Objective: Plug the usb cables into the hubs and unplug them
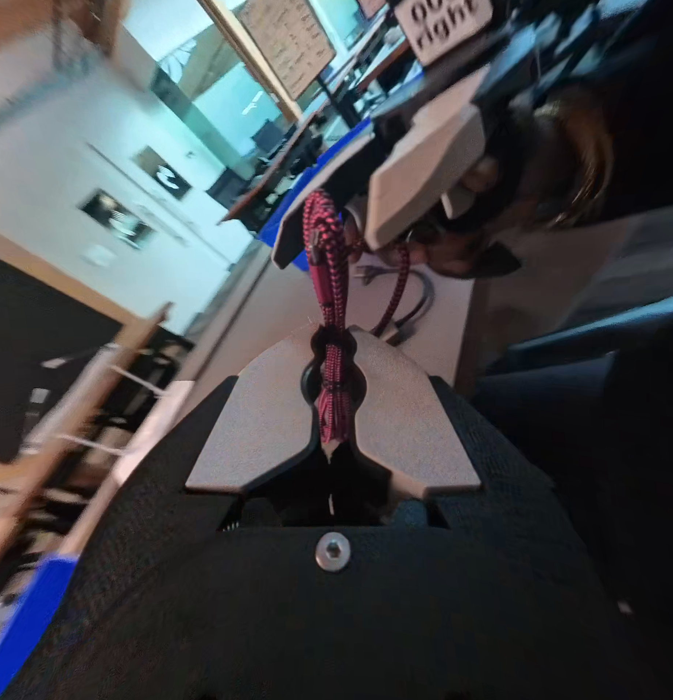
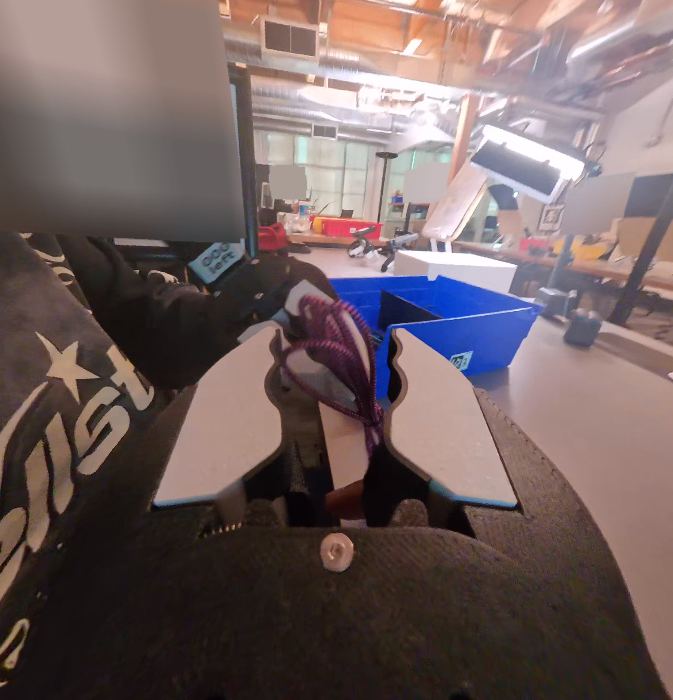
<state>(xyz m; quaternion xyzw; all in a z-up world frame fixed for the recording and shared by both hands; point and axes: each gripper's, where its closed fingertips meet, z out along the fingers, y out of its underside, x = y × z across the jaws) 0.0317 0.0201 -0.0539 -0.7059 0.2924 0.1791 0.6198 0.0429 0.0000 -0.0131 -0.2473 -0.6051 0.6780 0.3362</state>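
Cable bundle [image 1: 333, 375], magenta braid folded into several strands, lies lengthwise along the left gripper [image 1: 333, 363], clamped between its closed fingers above the table [image 1: 554, 265]. Right gripper [image 2: 333, 378] faces it with fingers spread, loops [image 2: 338, 341] between them, ungripped. No hub visible.

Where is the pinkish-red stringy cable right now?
In the left wrist view, the bundled pink-red braided cable sits centre frame, clamped in the left hand-held gripper, its loops reaching up beside the right hand-held gripper.
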